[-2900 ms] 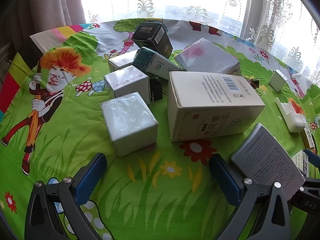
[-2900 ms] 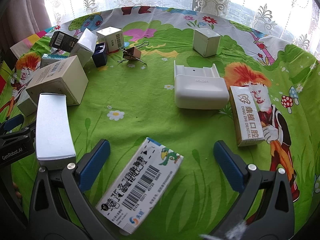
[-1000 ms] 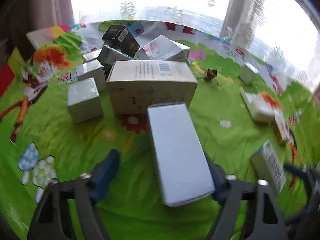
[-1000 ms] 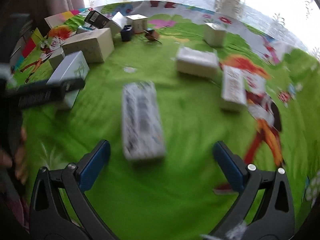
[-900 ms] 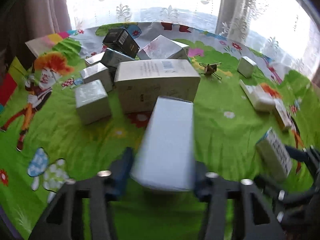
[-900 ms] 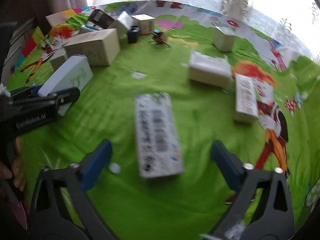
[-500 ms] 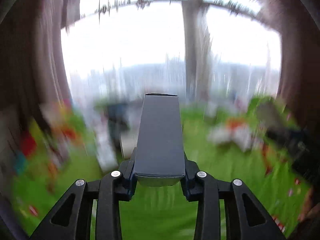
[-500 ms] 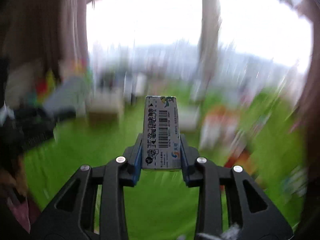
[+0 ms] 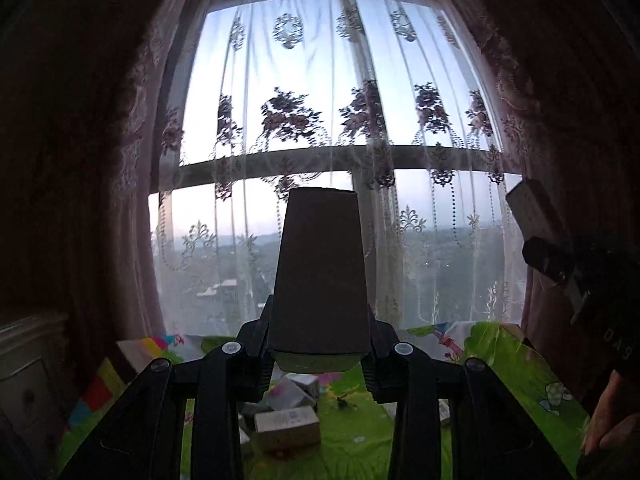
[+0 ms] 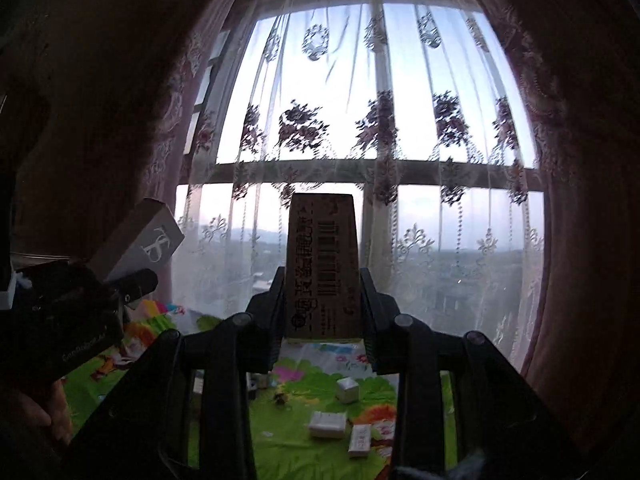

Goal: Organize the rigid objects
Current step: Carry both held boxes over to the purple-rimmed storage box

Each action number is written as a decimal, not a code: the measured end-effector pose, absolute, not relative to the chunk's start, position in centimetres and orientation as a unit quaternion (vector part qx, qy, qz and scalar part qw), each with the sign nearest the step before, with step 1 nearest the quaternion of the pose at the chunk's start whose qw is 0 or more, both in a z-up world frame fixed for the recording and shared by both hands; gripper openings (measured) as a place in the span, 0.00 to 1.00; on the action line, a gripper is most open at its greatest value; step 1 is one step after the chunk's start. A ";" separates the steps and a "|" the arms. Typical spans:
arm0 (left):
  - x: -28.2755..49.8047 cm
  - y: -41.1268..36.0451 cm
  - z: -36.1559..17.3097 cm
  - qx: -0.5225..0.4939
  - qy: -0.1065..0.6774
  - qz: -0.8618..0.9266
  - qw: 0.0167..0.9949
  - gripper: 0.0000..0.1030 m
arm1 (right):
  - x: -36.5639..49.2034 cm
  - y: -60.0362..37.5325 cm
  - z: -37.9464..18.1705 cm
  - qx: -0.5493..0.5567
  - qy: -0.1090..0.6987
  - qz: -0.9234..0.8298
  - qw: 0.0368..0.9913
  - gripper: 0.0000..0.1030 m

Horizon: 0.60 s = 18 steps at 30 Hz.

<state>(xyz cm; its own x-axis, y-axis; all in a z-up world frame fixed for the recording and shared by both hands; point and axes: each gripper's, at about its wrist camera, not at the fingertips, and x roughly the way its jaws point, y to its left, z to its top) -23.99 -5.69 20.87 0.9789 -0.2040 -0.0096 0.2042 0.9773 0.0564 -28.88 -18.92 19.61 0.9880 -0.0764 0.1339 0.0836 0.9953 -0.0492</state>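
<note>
The plain grey box (image 9: 320, 276) is held up off the table, end-on toward the window, clamped at its near end by the left gripper (image 9: 319, 344), whose jaws press on both of its long sides; in the right wrist view the same box (image 10: 140, 240) shows a pale end face with a monogram that reads like "TS". The barcode box (image 10: 322, 268) is likewise lifted clear of the table and clenched by the right gripper (image 10: 322, 312), jaws tight on its two sides; its upper face carries a barcode and a line of large Chinese characters, too dim to read exactly. The body of the left gripper in the right wrist view bears the word "GenRobot.AI", and part of a hand (image 10: 56, 408) shows below it. In the left wrist view the right gripper's body shows letters like "DAS". Far below lies the green cartoon tablecloth (image 10: 288, 440) with a white holder (image 10: 328, 425), a small white cube (image 10: 347, 390), a dental box (image 10: 361, 440) and a large cream box (image 9: 288, 426). Beyond hangs a lace curtain (image 9: 340, 120) over the window.
</note>
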 end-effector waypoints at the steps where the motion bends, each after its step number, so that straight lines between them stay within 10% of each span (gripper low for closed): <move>1: -24.3 -5.3 21.1 0.027 0.004 -0.099 0.995 0.36 | -29.0 -18.4 19.6 -0.026 -0.061 -0.033 0.997 0.36; 18: -28.9 8.4 17.5 0.008 0.121 0.032 0.992 0.36 | -25.7 -6.4 17.4 -0.016 0.070 0.162 0.984 0.36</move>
